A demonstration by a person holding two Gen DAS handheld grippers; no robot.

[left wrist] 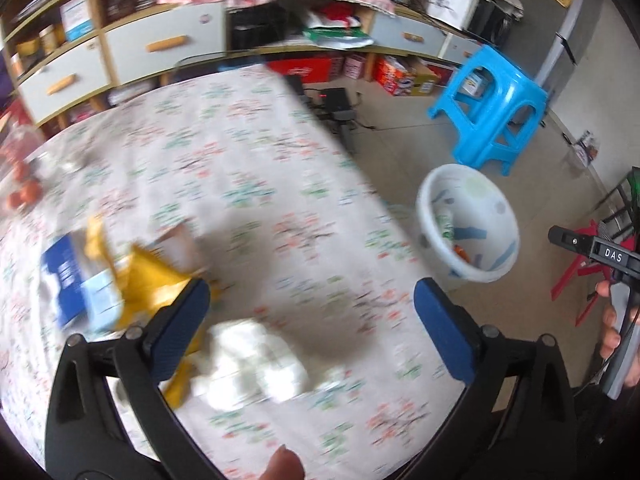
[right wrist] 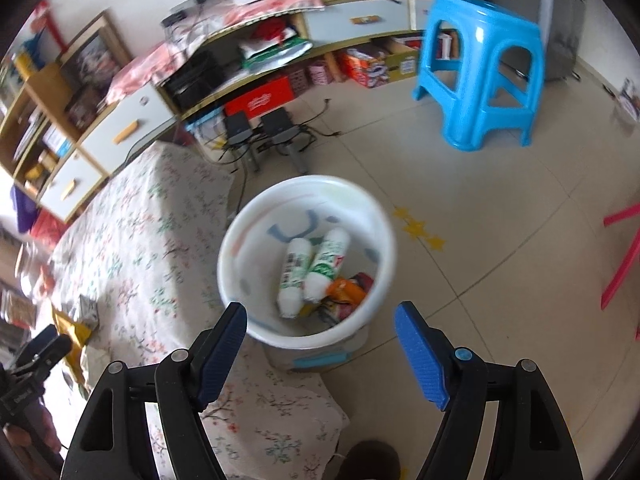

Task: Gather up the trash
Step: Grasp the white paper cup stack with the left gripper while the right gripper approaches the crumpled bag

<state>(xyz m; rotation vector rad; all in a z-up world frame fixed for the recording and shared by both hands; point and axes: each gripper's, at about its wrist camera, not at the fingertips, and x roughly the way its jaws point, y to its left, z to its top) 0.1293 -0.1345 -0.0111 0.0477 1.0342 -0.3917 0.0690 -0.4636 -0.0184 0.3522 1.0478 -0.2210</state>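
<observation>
My left gripper [left wrist: 312, 300] hangs wide open over the flowered tablecloth [left wrist: 240, 184], nothing between its jaws. A crumpled white tissue [left wrist: 256, 360] lies just below it, beside a yellow wrapper [left wrist: 152, 284] and a blue-and-white packet [left wrist: 68, 276]. My right gripper [right wrist: 320, 324] is open and empty above the white waste bucket [right wrist: 236, 256] on the floor. Inside the bucket lie two white-and-green tubes [right wrist: 316, 268] and orange and red wrappers [right wrist: 348, 292]. The same bucket [left wrist: 500, 208] shows past the table's right edge, and the right gripper [left wrist: 592, 248] appears at the far right with a hand on it.
A blue plastic stool [right wrist: 484, 68] stands on the tiled floor beyond the bucket. Shelves and drawers [left wrist: 160, 44] line the wall behind the table. Red fruit [left wrist: 24, 192] sits at the table's left edge. Black stands with cables [right wrist: 276, 136] lie near the table's far corner.
</observation>
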